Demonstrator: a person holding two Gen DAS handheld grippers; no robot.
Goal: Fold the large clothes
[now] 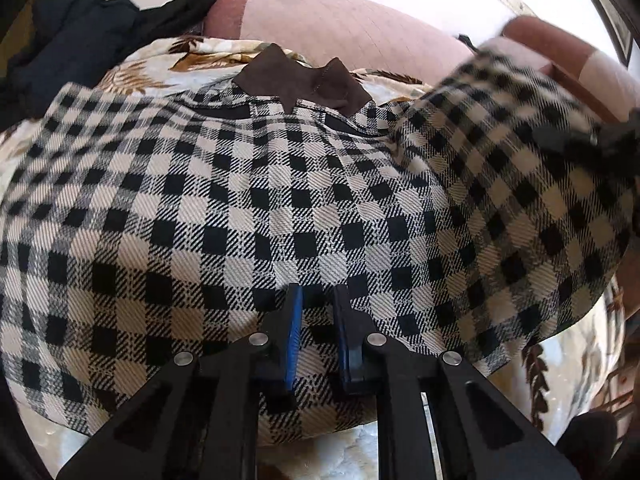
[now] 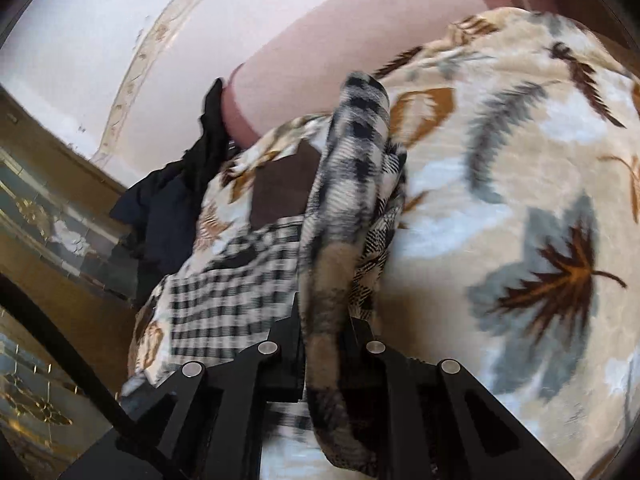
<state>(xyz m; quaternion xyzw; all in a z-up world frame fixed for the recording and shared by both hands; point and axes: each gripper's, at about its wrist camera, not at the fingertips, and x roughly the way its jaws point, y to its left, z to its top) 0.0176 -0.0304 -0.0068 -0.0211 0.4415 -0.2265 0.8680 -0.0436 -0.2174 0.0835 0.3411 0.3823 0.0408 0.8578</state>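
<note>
Black-and-cream checked cloth fills the left wrist view: a checked shirt (image 1: 248, 200) lies spread flat on a leaf-print blanket (image 1: 192, 54), brown collar (image 1: 308, 84) at the far edge. The left tongs (image 1: 316, 308) sit low on the near part of the shirt, blue-faced fingers (image 1: 295, 312) drawn narrow with checked fabric showing between them; whether they pinch a fold I cannot tell. On the right a sleeve or side panel is raised off the bed, blurred, its edge curling over the body of the shirt. Near hem runs just beside the blanket's pale ground. Dark clothing (image 1: 80, 48) is heaped at far left, close to the shirt's shoulder. A pink headboard (image 1: 340, 20) stands beyond the collar.

Right wrist view: the right tongs (image 2: 324, 320) are closed tight on a bunched rope of the checked shirt (image 2: 352, 168), which rises from the fingers and hangs clear above the bed. Left of it the flat body of the shirt lies on the blanket, collar (image 2: 284, 188) beyond. To the right the leaf-print blanket (image 2: 520, 200) stretches wide and bare. Dark clothing (image 2: 176, 200) crowds the left edge of the bed beside the pink headboard (image 2: 340, 40).
</note>
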